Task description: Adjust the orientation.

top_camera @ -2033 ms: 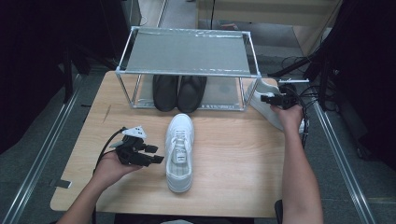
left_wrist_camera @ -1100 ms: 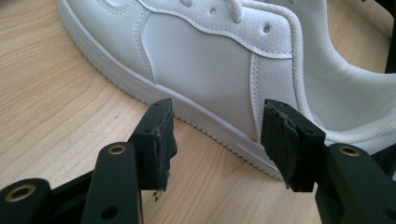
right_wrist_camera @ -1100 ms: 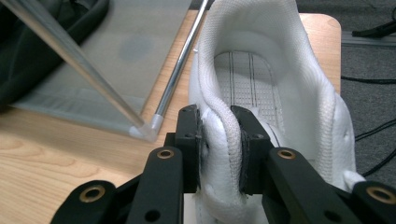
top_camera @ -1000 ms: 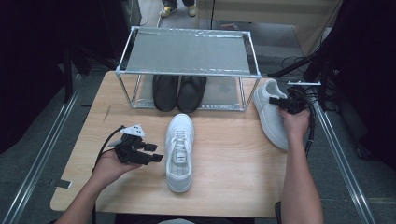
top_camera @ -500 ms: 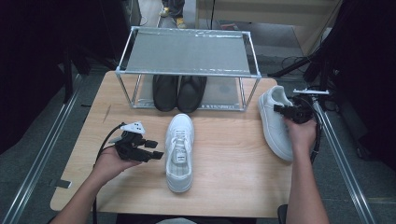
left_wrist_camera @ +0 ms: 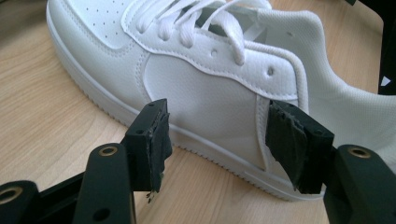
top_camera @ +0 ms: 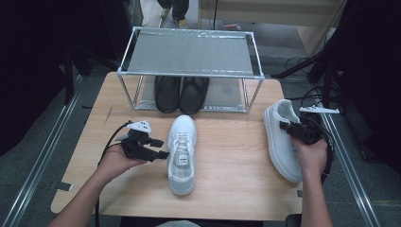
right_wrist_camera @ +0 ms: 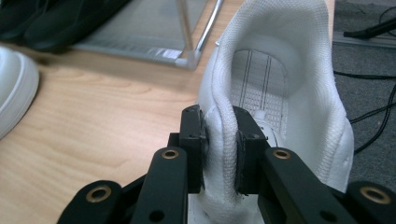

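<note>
Writing: no brand, label or lettering can be read on either sneaker, the rack or the claws.
Middle shoe: white lace-up leather sneaker (top_camera: 182, 153) lies sole-down at the centre of the high view on the pale wooden tabletop (top_camera: 227, 156); its long axis runs up and down the frame, toe toward the top, heel toward the bottom edge.
Right shoe: second white leather sneaker (top_camera: 282, 139) at the right of the frame, near the tabletop's right edge; its long axis runs from upper left to lower right, with the open heel collar at the upper end.
Left claw (top_camera: 161, 148): at lower left of centre, pointing right at the middle shoe's side; its jaws have just been opening and stand apart either side of the shoe's heel quarter (left_wrist_camera: 219, 107), pads not pressing.
Right claw (top_camera: 284, 126): clamped on the padded collar of the right shoe (right_wrist_camera: 224, 140), one pad outside, one inside the opening; jaws have just been closing.
Rack: silver metal-frame shelf (top_camera: 189, 52) at top centre, with a pair of black shoes (top_camera: 182, 93) beneath it.
</note>
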